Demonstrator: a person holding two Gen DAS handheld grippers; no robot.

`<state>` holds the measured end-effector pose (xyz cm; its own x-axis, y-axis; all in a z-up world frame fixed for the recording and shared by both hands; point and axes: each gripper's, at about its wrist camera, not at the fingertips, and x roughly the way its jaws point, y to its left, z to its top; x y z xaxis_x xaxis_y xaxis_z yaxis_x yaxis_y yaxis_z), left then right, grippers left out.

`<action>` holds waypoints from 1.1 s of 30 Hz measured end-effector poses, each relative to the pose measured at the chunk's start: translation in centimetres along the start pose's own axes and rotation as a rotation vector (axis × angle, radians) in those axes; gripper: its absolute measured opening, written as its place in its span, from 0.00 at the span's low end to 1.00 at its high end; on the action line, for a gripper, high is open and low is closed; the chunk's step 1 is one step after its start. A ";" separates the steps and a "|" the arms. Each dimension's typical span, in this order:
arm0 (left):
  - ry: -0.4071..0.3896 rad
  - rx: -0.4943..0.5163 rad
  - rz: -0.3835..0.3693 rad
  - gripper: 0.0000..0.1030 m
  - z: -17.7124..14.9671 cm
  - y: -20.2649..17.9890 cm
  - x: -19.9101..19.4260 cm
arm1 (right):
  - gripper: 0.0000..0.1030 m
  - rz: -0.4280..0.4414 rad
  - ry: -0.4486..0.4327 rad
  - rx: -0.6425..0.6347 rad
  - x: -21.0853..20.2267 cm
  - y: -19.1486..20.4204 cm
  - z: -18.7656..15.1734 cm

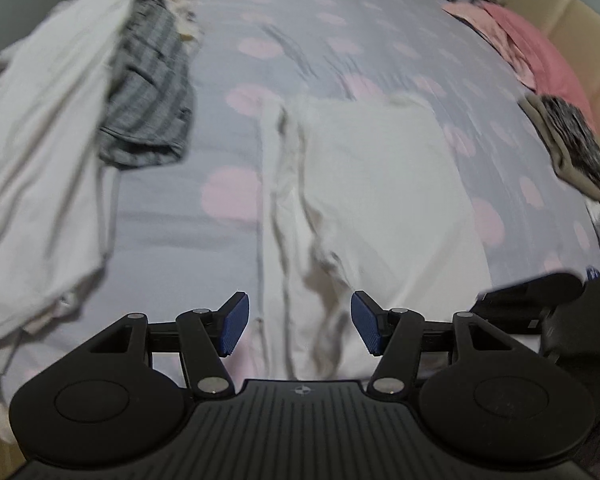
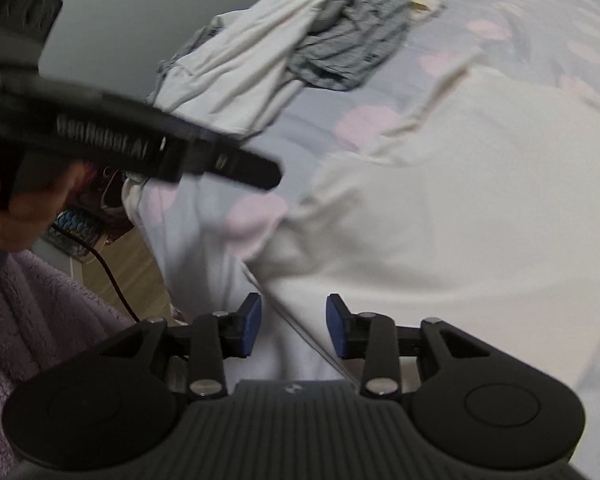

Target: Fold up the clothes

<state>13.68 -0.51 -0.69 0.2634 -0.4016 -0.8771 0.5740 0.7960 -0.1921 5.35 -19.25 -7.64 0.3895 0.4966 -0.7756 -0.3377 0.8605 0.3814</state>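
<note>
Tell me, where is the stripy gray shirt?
The stripy gray shirt lies crumpled at the upper left of the left wrist view, on the dotted bedsheet, against the pale clothes pile.

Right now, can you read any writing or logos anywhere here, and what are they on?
"GenRobot.AI", roughly: raised lettering along the side of the left gripper, blurred by motion, so the spelling is uncertain.
A small round emblem on the right gripper body: no readable letters.
Nothing legible on the white garment.

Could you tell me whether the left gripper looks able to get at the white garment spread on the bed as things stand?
Probably yes: the left gripper has its jaws open right over the white garment, with nothing between them.
</note>
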 end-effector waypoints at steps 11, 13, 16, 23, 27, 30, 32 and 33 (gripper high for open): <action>0.082 -0.004 -0.036 0.04 -2.0 -0.7 3.2 | 0.48 -0.130 -0.049 0.045 -4.6 -3.1 -3.0; 0.125 -0.039 -0.007 0.01 -2.4 0.2 4.3 | 0.48 -0.165 -0.035 0.062 -4.9 -3.7 -3.4; 0.161 -0.084 -0.006 0.01 -3.1 1.6 5.4 | 0.48 -0.194 -0.019 0.094 -5.0 -4.8 -4.2; 0.149 -0.096 0.013 0.05 -4.1 2.0 5.1 | 0.68 -0.236 0.005 0.161 -5.7 -7.5 -6.0; 0.083 -0.076 0.029 0.40 -4.3 1.8 3.2 | 0.68 -0.193 0.006 0.299 -6.5 -9.6 -7.3; 0.047 -0.085 0.034 0.61 -4.6 1.9 2.7 | 0.66 -0.131 -0.007 0.396 -6.7 -10.5 -7.9; 0.070 -0.101 0.021 0.58 -4.5 2.2 3.2 | 0.59 -0.117 -0.001 0.435 -6.4 -10.8 -8.1; 0.088 -0.110 0.014 0.55 -4.6 2.1 3.7 | 0.52 -0.110 0.002 0.454 -6.2 -10.9 -8.2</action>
<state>12.30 1.74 -6.39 0.1993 -0.3526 -0.9143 0.4806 0.8483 -0.2224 -0.39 -32.65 -11.06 0.4001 0.3997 -0.8248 0.1149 0.8709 0.4778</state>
